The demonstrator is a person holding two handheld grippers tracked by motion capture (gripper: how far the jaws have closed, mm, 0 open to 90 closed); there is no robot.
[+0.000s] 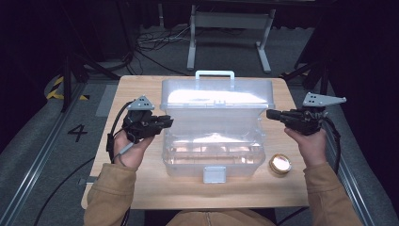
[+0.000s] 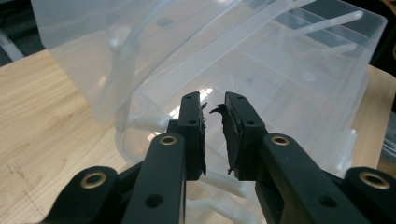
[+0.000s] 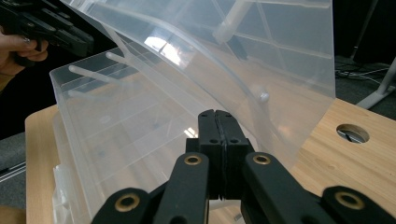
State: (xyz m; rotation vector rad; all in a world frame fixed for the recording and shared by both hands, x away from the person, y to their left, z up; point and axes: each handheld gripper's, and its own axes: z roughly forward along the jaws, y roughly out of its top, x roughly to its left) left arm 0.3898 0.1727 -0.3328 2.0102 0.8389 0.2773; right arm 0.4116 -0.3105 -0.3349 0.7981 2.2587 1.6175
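Clear plastic box (image 1: pixel 214 136) on worktop (image 1: pixel 141 84), lid raised. Left claw (image 2: pixel 214 135) slightly open, empty; right claw (image 3: pixel 218 140) fully closed, empty.

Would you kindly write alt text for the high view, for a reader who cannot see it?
A clear plastic box with its lid raised stands on a wooden table. A person's hands hold a left gripper and a right gripper level at its two sides. A small round gold tin lies by the box's near right corner.
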